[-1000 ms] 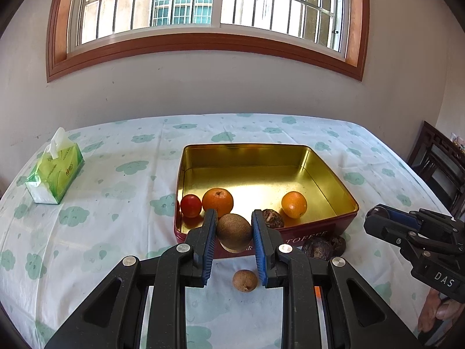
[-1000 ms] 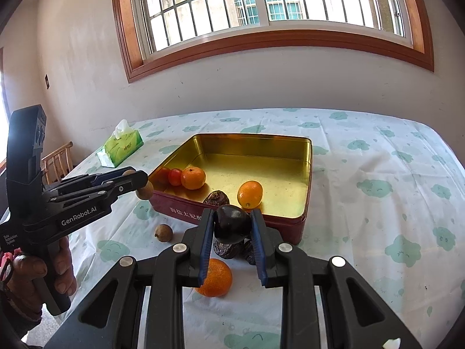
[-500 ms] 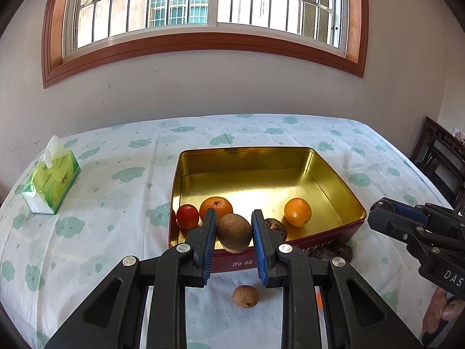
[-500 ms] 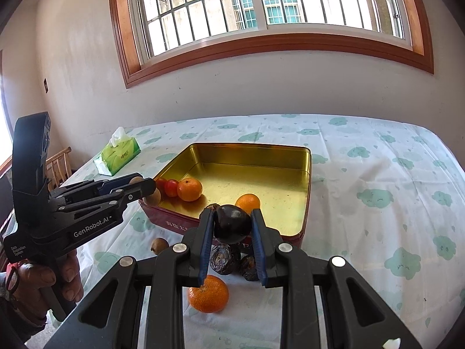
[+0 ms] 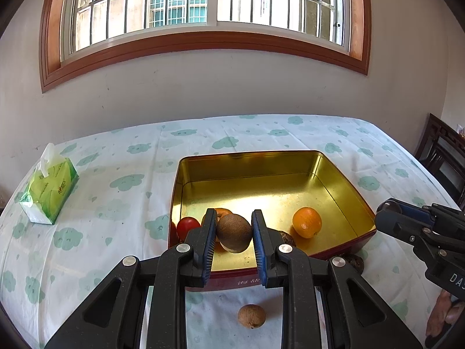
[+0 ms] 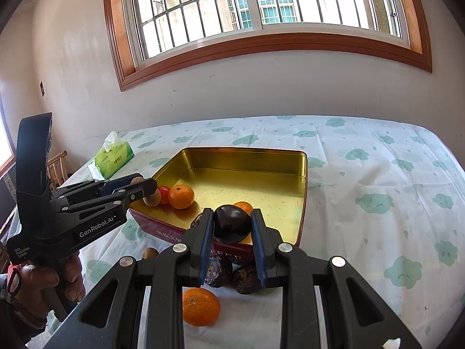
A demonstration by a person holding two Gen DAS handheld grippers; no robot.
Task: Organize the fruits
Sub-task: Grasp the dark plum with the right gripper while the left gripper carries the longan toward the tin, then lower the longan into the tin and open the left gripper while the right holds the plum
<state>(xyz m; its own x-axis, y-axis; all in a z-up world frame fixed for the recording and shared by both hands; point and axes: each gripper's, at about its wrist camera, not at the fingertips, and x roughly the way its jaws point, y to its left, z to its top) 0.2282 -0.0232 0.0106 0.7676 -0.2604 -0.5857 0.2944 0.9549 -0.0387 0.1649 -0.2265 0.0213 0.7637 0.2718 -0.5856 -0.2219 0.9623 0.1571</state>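
My left gripper (image 5: 234, 229) is shut on a brown kiwi (image 5: 234, 232) and holds it over the near edge of the gold tin (image 5: 261, 163). My right gripper (image 6: 232, 225) is shut on a dark purple passion fruit (image 6: 232, 224) above the tin's near corner (image 6: 302, 197). Inside the tin lie a red tomato (image 5: 187, 226), an orange (image 5: 306, 222), another orange partly hidden behind my left fingers, and a dark wrinkled fruit (image 5: 286, 237). On the cloth lie a small brown fruit (image 5: 251, 316), an orange (image 6: 200, 306) and two wrinkled passion fruits (image 6: 245, 279).
A green tissue box (image 5: 48, 192) stands at the table's left. A dark wooden chair (image 5: 444, 160) is beyond the right edge. The wall and window are behind the table. The tin's far half holds no fruit.
Both grippers have risen and moved forward with their fruits, so they now hang over the tin's near edge. Nothing was let go.
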